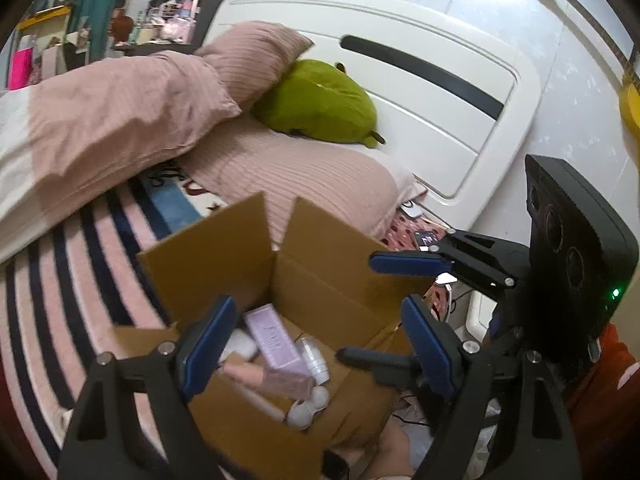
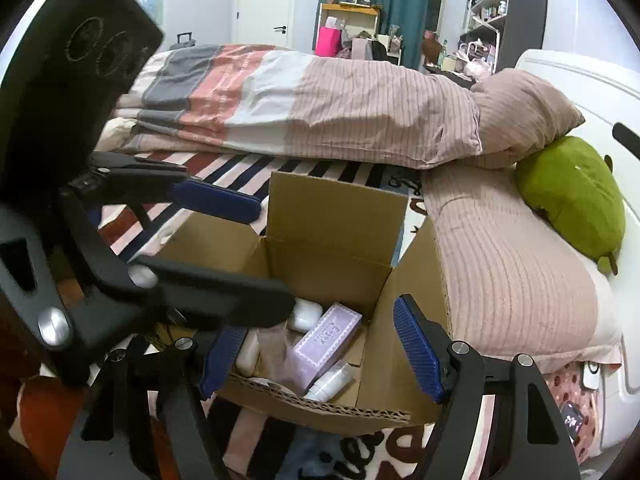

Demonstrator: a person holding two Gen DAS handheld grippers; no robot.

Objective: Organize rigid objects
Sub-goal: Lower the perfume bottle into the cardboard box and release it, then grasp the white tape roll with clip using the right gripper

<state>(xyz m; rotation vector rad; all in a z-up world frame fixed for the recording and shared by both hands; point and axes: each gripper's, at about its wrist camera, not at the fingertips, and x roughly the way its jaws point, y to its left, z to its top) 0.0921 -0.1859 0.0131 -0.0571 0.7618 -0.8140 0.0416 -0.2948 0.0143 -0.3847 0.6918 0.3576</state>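
Both the left claw [image 1: 316, 344] and right claw [image 2: 320, 354] hang spread apart, holding nothing, above the cardboard box [image 1: 320, 280] containing a lilac carton [image 2: 326, 338] on the bed [image 1: 60, 280]

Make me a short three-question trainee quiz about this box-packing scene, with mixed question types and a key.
1. True or false: the left gripper is shut on the lilac carton.
2. The cardboard box sits on: A) a desk B) the bed C) a shelf.
3. Fill in: the plush toy by the pillows is coloured ____.

Key: 1 false, both grippers are open and empty; 2 B; 3 green.
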